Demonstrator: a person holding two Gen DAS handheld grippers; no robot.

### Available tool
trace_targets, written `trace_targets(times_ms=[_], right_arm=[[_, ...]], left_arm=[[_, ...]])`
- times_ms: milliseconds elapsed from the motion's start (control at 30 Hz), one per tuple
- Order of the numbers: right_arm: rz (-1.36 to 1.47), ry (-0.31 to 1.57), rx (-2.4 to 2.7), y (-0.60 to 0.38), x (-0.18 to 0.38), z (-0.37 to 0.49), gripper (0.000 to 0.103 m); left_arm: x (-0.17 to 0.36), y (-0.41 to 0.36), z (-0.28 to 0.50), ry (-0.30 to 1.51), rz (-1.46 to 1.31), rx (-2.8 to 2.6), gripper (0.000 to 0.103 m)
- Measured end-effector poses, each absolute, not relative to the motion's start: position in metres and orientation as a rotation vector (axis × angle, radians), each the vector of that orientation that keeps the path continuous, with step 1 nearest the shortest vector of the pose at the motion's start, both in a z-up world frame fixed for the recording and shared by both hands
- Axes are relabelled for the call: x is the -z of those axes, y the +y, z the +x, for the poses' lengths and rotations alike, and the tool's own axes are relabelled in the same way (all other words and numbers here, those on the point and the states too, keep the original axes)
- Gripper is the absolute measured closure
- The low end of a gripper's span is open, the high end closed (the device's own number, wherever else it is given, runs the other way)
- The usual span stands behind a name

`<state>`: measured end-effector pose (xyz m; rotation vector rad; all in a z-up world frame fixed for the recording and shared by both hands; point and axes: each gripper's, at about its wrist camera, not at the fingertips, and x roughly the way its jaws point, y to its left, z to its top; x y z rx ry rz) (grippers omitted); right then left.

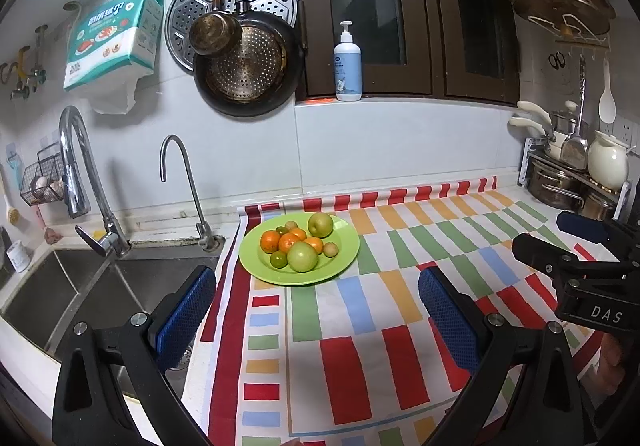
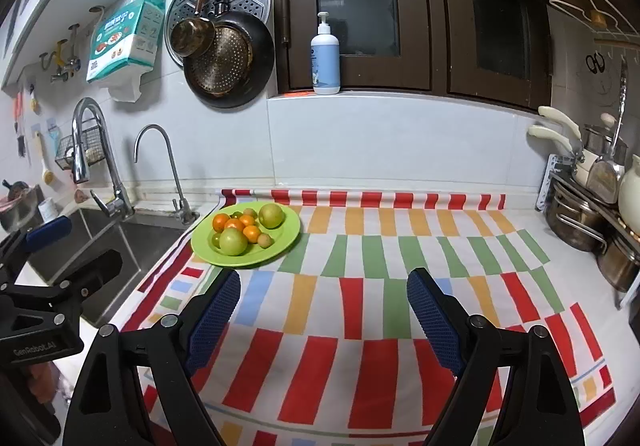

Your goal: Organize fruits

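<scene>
A green plate (image 1: 344,252) sits at the back left of the striped cloth, next to the sink; it also shows in the right wrist view (image 2: 288,238). On it lie two green apples (image 1: 303,256) (image 2: 233,241), several oranges (image 1: 289,242) (image 2: 234,225) and small yellow-green fruits. My left gripper (image 1: 318,300) is open and empty, hovering in front of the plate. My right gripper (image 2: 324,304) is open and empty, to the right of and nearer than the plate. Each gripper shows at the edge of the other's view, the right gripper (image 1: 576,246) and the left gripper (image 2: 56,246).
A steel sink (image 1: 80,286) with two faucets (image 1: 86,181) lies left of the cloth. Pots and a rack (image 2: 592,213) stand at the right. A soap bottle (image 1: 347,63) stands on the window sill; pans (image 1: 244,61) hang on the wall.
</scene>
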<state>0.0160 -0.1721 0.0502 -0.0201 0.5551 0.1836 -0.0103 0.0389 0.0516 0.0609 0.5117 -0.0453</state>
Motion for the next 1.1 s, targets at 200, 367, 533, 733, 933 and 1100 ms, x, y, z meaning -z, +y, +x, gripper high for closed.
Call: trace_targets(times_ms=[200, 367, 533, 733, 933, 1100], right_arm=[[-0.022, 0.555, -0.186, -0.1718, -0.0504, 0.0167, 0.017], [-0.025, 0.559, -0.188, -0.1704, -0.0503, 0.0176, 0.017], [-0.027, 0.566, -0.190, -0.1697, -0.0492, 0.0198, 0.017], [-0.029, 0.566, -0.187, -0.1685, -0.0489, 0.0198, 0.017], [-0.031, 0.572, -0.187, -0.1676, -0.0479, 0.0208, 0.017], [-0.030, 0.579, -0.185, -0.1674, -0.0468, 0.0243, 0.017]], left_arm=[[-0.0518, 0.0392, -0.0097, 0.511, 0.060, 0.038, 0.000], [-0.0517, 0.0399, -0.0097, 0.513, 0.058, 0.039, 0.000], [-0.0517, 0.0399, -0.0094, 0.514, 0.058, 0.041, 0.000], [-0.0510, 0.0403, -0.0080, 0.514, 0.059, 0.040, 0.000], [-0.0507, 0.0409, -0.0068, 0.508, 0.053, 0.055, 0.000], [-0.0492, 0.0398, -0.0024, 0.517, 0.052, 0.057, 0.000]])
